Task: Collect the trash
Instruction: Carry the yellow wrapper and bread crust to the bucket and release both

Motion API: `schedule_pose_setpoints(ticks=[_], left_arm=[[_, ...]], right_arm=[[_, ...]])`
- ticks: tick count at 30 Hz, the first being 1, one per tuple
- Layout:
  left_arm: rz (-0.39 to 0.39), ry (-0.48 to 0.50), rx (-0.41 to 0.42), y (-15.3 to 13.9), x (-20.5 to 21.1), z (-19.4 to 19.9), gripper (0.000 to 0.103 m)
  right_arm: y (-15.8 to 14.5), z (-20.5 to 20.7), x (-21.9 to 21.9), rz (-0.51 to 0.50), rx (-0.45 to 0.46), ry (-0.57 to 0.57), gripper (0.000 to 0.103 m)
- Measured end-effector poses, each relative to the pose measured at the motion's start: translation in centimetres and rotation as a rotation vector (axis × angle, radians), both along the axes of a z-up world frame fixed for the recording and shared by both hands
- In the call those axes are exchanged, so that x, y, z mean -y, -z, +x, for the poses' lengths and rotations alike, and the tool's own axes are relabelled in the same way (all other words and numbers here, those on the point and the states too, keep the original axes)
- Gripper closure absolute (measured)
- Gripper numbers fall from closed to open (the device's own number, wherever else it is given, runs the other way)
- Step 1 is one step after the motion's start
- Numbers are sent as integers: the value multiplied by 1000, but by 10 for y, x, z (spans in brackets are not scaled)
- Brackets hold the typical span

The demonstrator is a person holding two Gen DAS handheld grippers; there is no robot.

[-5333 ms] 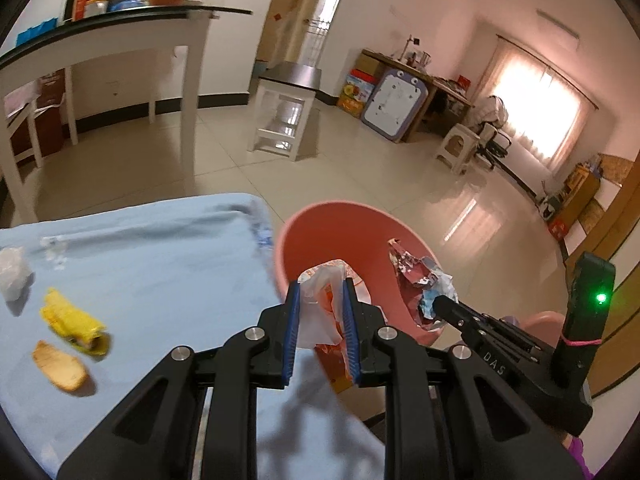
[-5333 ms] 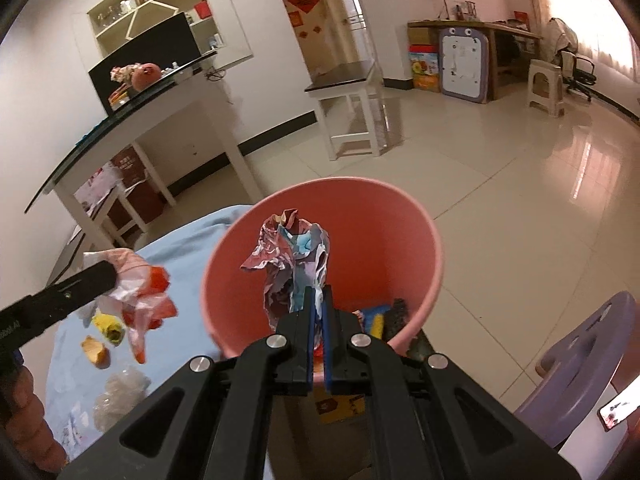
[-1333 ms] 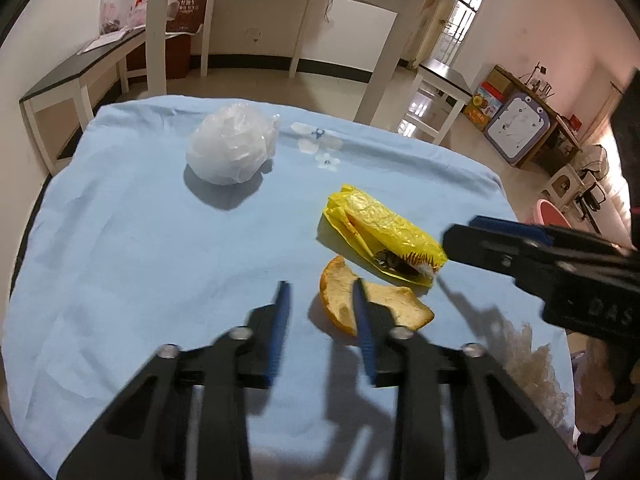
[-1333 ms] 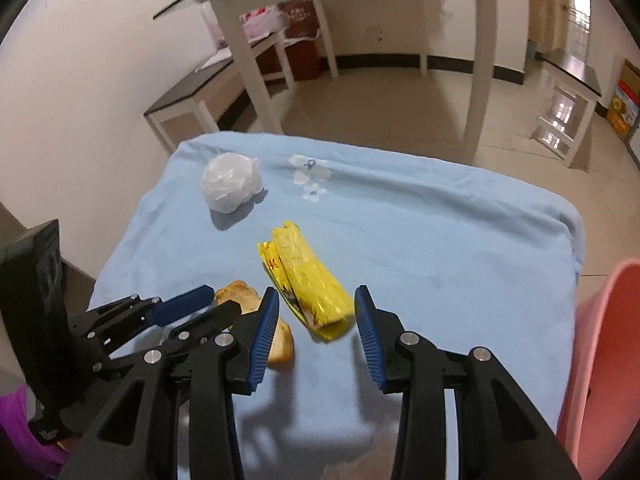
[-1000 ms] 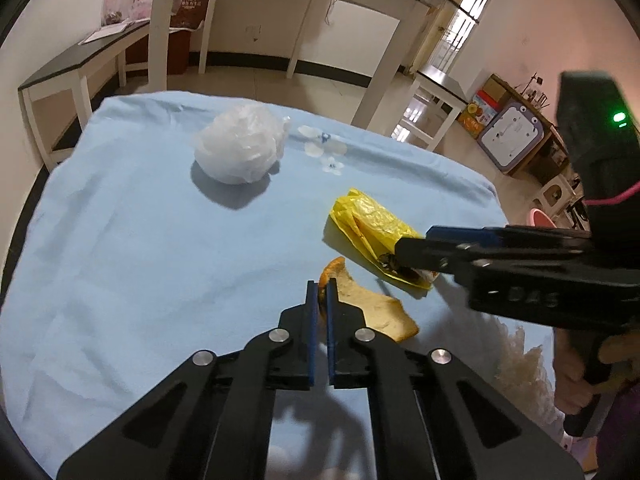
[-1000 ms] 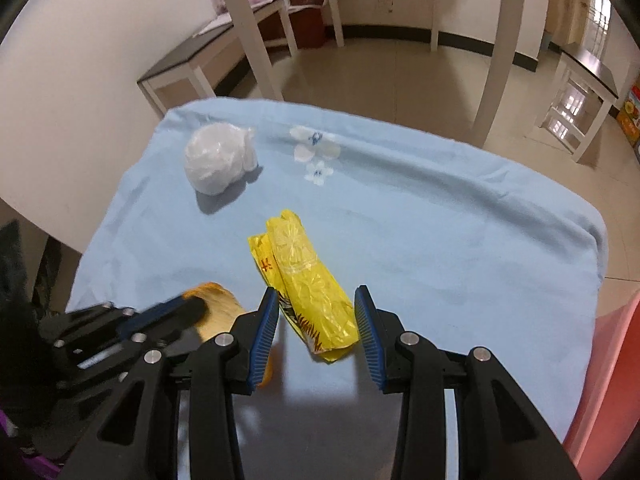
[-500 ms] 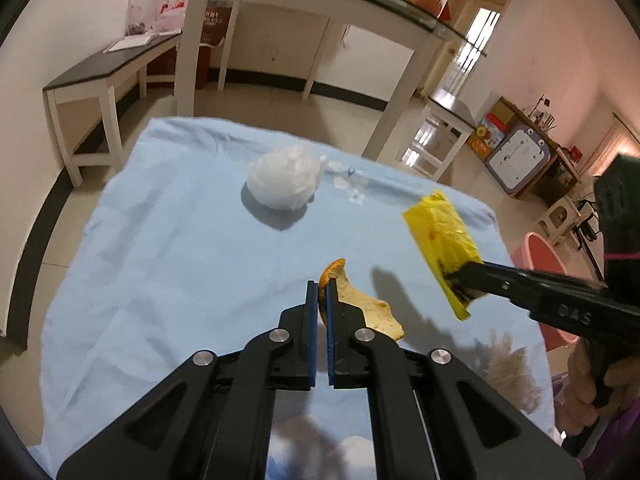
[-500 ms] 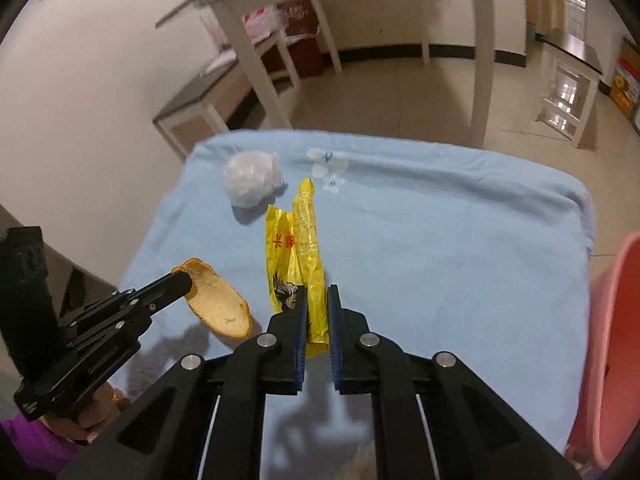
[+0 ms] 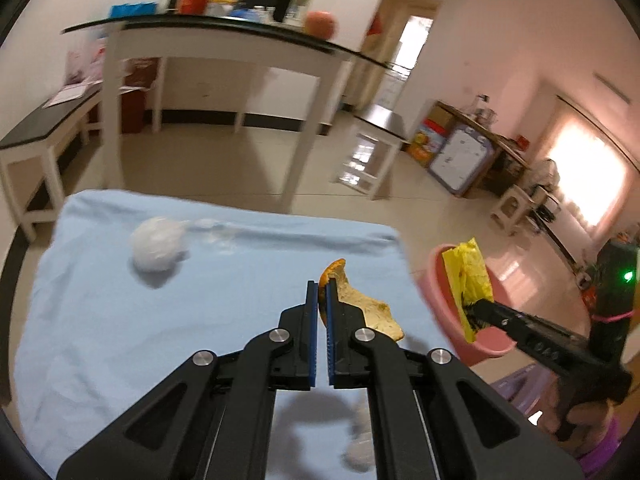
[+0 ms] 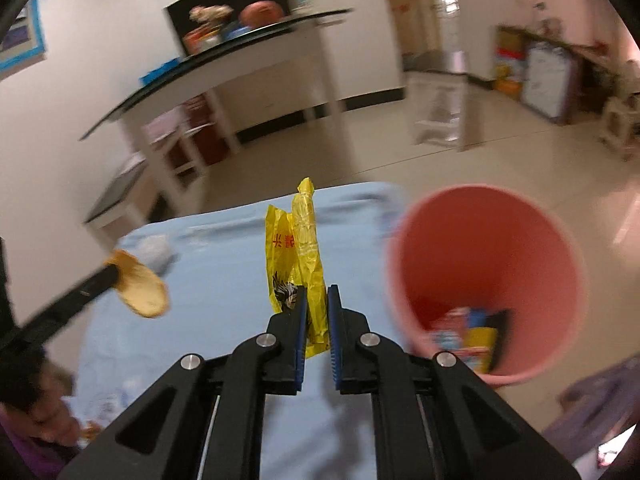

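My left gripper is shut on an orange peel, held in the air above the blue cloth. In the right wrist view the same peel hangs at the left gripper's tip. My right gripper is shut on a crumpled yellow wrapper that stands up between its pads, just left of the pink bin. The bin holds several pieces of trash. From the left wrist view the yellow wrapper is over the bin's rim. A white crumpled bag lies on the cloth.
A tall white table with a glass top stands beyond the cloth, with a low bench at the left. A small white stool is on the tiled floor. A purple seat sits beside the bin.
Both grippers shut on their pieces, the left on the peel and the right on the yellow wrapper, lifted them off the cloth and swung right toward the pink bin.
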State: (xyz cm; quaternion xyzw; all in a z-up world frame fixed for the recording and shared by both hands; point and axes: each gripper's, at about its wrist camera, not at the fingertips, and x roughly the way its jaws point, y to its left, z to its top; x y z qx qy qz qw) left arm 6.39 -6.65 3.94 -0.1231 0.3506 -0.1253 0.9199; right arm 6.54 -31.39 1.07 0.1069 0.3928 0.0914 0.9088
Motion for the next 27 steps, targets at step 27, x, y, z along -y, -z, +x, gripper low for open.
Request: schedule_pose_setpoints(ticks=[27], left_arm=[[174,291,-89,41,203,55,100]], right_arm=[[62,-1,147,17,-41,298,92]])
